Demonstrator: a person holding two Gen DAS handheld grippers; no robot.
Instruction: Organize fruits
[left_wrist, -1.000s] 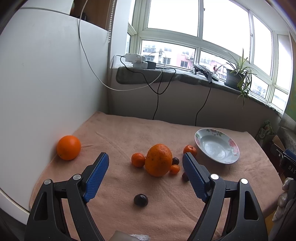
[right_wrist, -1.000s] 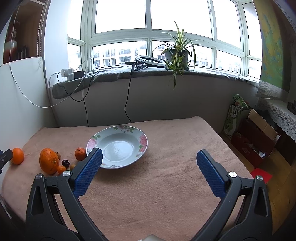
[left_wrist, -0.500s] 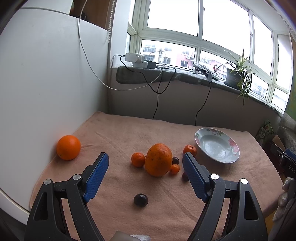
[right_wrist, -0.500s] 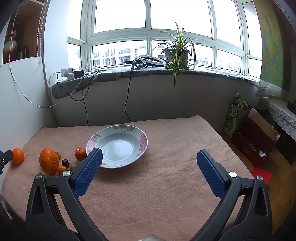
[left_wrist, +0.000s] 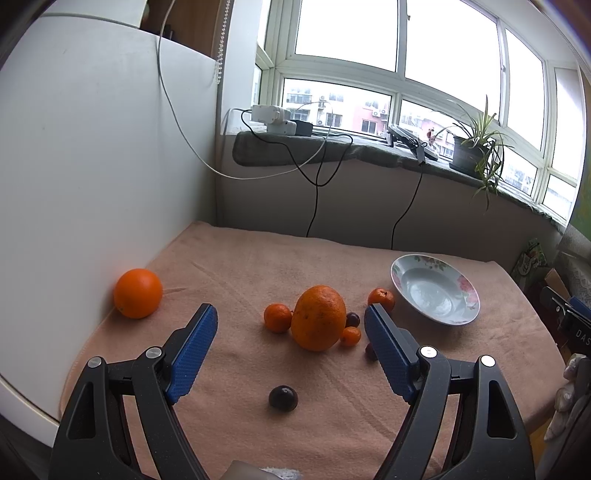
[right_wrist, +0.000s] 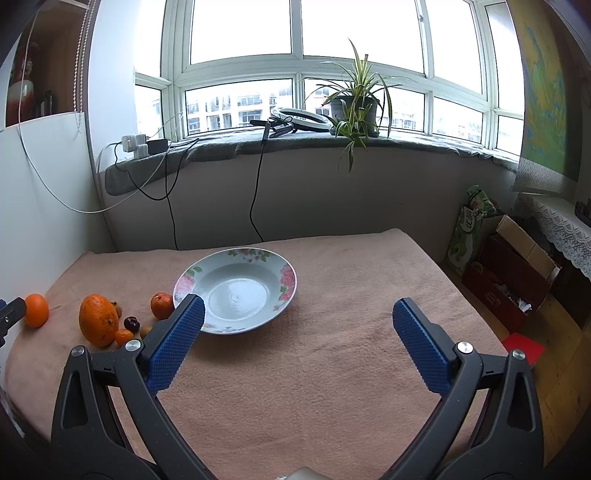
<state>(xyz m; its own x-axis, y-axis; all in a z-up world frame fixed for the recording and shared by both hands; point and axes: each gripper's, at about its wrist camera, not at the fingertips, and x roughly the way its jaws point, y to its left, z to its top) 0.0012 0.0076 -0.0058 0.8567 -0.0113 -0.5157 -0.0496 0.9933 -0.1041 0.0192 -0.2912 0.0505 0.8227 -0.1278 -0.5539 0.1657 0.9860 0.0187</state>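
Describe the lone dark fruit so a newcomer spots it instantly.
Start at the pink cloth-covered table and find the big bumpy orange citrus at the centre of the fruit cluster. Nearer the camera, alone on bare cloth, sits a small round dark purple plum; its dark neighbours sit against the cluster.

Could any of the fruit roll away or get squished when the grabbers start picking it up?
Maybe. The big orange sits tight against small fruits like the tiny orange, so the open left gripper could knock those rolling. The dark plum lies alone near the table's front edge and might roll off. The plate is shallow, so round fruit could escape.
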